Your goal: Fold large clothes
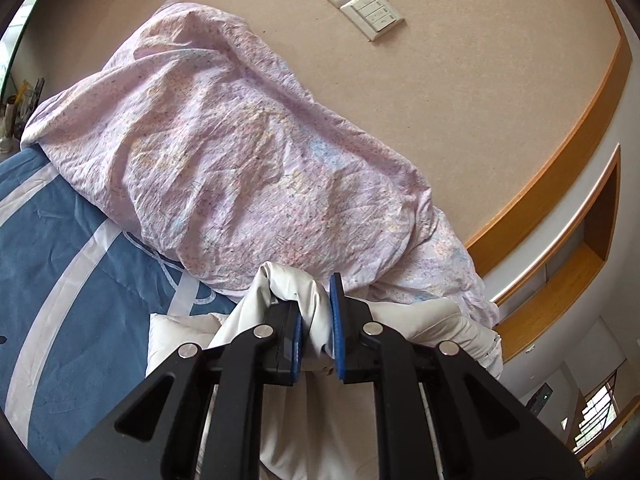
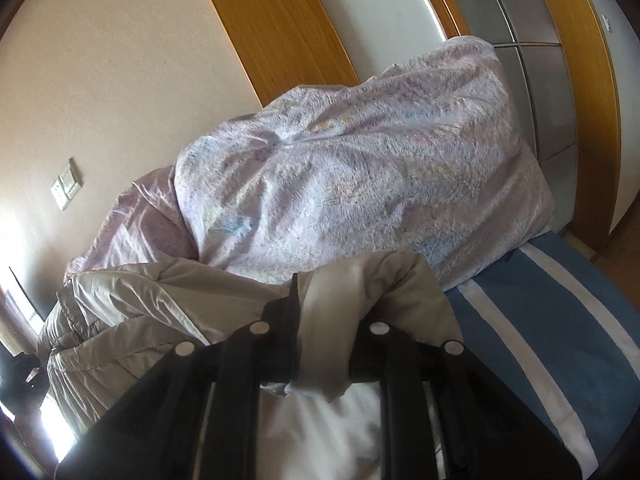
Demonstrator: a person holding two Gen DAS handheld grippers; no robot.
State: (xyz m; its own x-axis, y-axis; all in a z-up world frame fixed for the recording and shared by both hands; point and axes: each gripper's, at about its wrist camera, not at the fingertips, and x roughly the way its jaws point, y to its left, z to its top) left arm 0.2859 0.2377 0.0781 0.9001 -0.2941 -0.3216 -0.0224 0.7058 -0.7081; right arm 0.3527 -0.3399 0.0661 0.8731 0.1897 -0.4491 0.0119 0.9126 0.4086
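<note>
A large pale grey-white padded garment (image 1: 432,320) lies on the bed in front of a heaped pink quilt. My left gripper (image 1: 318,320) is shut on a bunched fold of the garment, held between its blue pads (image 1: 335,312). In the right wrist view the same garment (image 2: 132,308) spreads left and drapes over my right gripper (image 2: 324,320), which is shut on a fold of it; the fabric hides the fingertips.
A crumpled pink floral quilt (image 1: 224,152) is piled against the beige wall; it also shows in the right wrist view (image 2: 340,184). The bed has a blue sheet with white stripes (image 1: 60,248) (image 2: 560,320). Wall sockets (image 1: 360,0), a wooden headboard frame (image 1: 560,168) and a wardrobe (image 2: 532,60) stand behind.
</note>
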